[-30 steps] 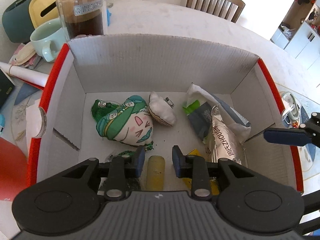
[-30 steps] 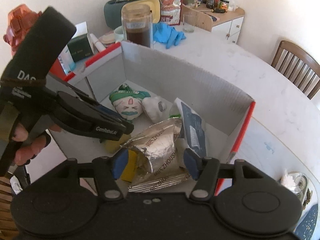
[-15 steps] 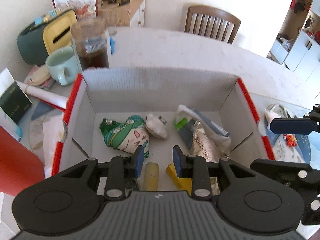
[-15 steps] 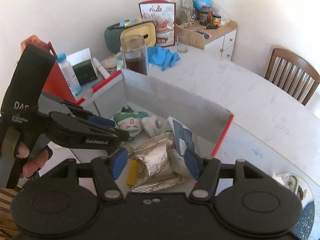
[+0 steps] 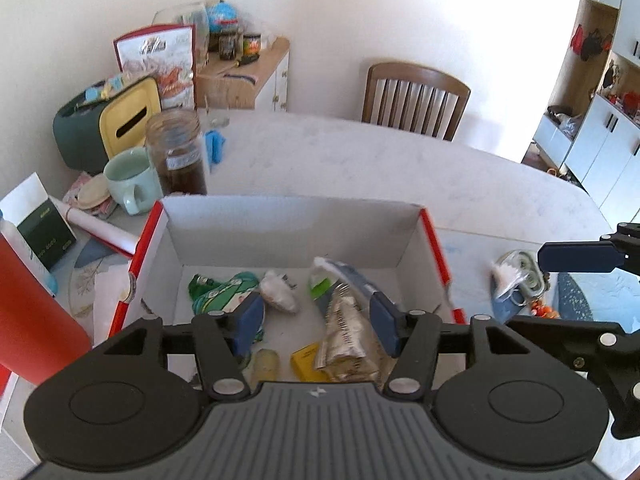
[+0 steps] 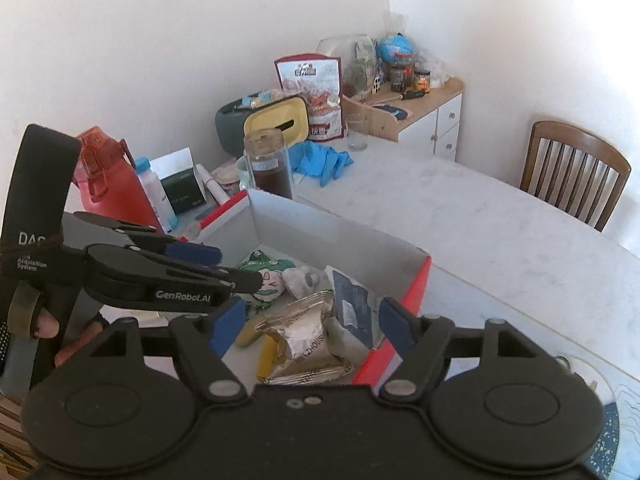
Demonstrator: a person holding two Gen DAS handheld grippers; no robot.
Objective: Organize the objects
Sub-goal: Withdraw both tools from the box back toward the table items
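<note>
Both grippers now higher above the box (image 5: pixel 280 216) than before, left gripper (image 5: pixel 318 326) now spread wide, right gripper (image 6: pixel 308 326) agape, both empty

Both wrist views look down into the box (image 5: pixel 288 220) (image 6: pixel 332 236).

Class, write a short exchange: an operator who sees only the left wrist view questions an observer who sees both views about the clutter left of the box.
Operator: What tops the red bottle at my left edge?
Observer: A translucent orange lid with a carry handle.
Operator: And the blue thing behind the jar?
Observer: Blue gloves, lying in a loose heap on the table.
</note>
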